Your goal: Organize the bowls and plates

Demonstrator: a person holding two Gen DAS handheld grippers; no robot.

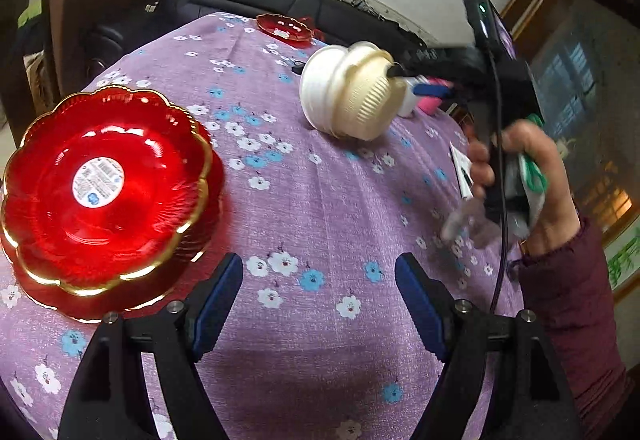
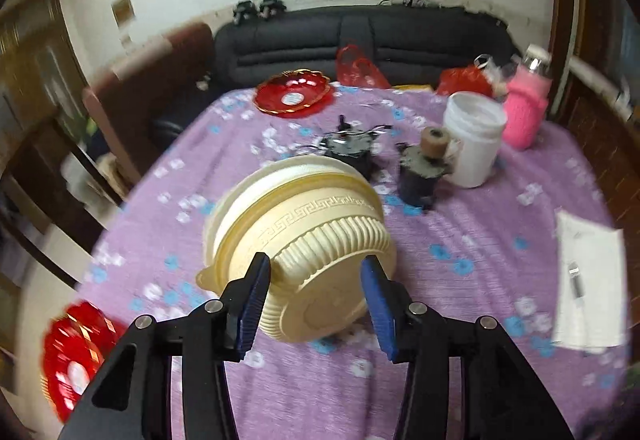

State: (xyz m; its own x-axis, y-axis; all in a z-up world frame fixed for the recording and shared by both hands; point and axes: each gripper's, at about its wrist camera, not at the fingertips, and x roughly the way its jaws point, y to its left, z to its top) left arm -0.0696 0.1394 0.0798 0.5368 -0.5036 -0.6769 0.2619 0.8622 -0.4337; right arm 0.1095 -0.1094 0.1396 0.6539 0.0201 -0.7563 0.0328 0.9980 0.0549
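Right wrist view: right gripper (image 2: 316, 294) clamped on stack of cream bowls (image 2: 300, 236), blue pads (image 2: 253, 304) against ribbed sides, stack tipped on its side above purple floral tablecloth (image 2: 460, 280). Left wrist view: left gripper (image 1: 319, 300) spread wide, holding nothing, just beside stack of red gold-rimmed plates (image 1: 104, 196) at near left. Single red plate (image 2: 294, 93) at far edge.

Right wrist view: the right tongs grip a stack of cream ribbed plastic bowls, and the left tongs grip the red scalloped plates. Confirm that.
Half right. The right tongs do grip the stack of cream ribbed plastic bowls. But the left wrist view shows the left tongs open and holding nothing; the red scalloped gold-rimmed plates sit beside them on the purple floral tablecloth.
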